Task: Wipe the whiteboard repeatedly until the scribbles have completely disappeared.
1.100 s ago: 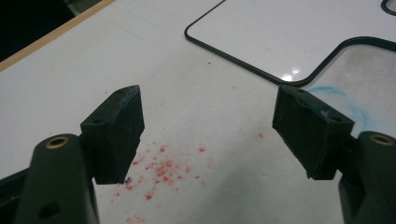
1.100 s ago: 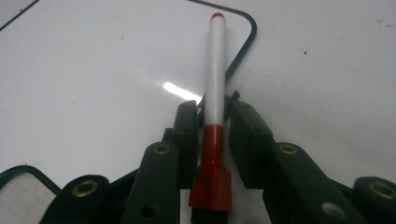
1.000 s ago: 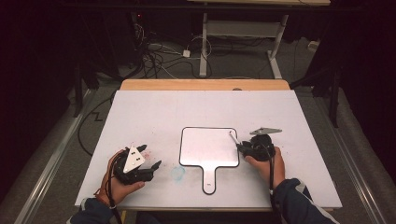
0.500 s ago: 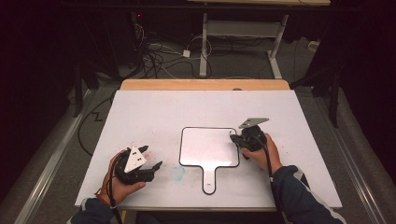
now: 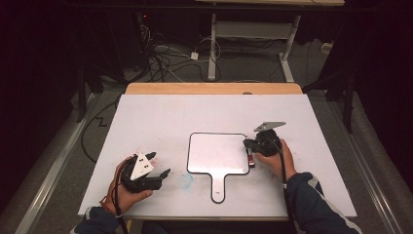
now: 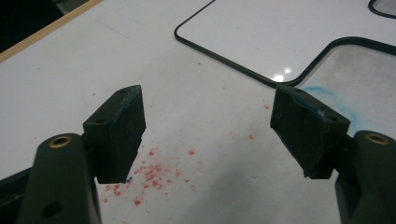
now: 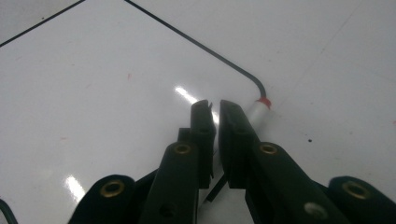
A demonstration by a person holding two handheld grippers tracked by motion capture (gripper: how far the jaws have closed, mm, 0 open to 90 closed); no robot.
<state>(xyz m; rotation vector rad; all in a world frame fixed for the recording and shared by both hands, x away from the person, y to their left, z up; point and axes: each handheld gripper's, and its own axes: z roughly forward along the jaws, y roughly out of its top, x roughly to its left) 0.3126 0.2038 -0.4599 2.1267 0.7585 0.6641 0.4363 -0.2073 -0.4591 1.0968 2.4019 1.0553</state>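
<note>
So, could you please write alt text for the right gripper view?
The right hand-held gripper, jaws nearly shut, lies low over a glossy whiteboard near its black-edged corner. A white marker with a red band lies just beyond the jaws.

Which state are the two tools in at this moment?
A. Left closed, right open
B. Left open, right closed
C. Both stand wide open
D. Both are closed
B: the left tool shows a wide gap between its black pads above the white table, while the right tool has its pads nearly together over the white paddle-shaped whiteboard with a black rim.
</note>
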